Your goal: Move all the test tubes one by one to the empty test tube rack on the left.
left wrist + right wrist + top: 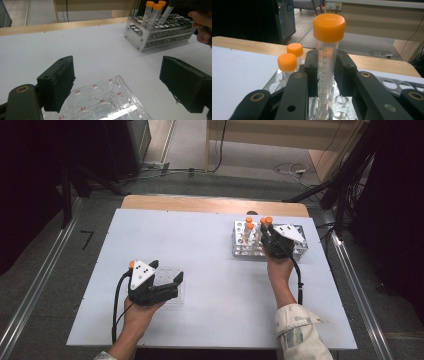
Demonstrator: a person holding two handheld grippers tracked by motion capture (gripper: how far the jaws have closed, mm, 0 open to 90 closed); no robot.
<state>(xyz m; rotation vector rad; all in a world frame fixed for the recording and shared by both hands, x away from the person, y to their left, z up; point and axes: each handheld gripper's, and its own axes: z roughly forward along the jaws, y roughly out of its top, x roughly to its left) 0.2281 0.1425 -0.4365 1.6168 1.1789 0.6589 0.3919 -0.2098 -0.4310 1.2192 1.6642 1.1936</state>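
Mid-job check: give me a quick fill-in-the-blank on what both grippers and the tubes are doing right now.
1. The right gripper is shut on a tube with an ____ cap.
2. The left gripper has its jaws ____ over the clear well plate.
3. The metal rack stands on the ____ table.
4. Beside the held tube, ____ other capped tubes stand in the rack.

Missing words: orange; open; white; two
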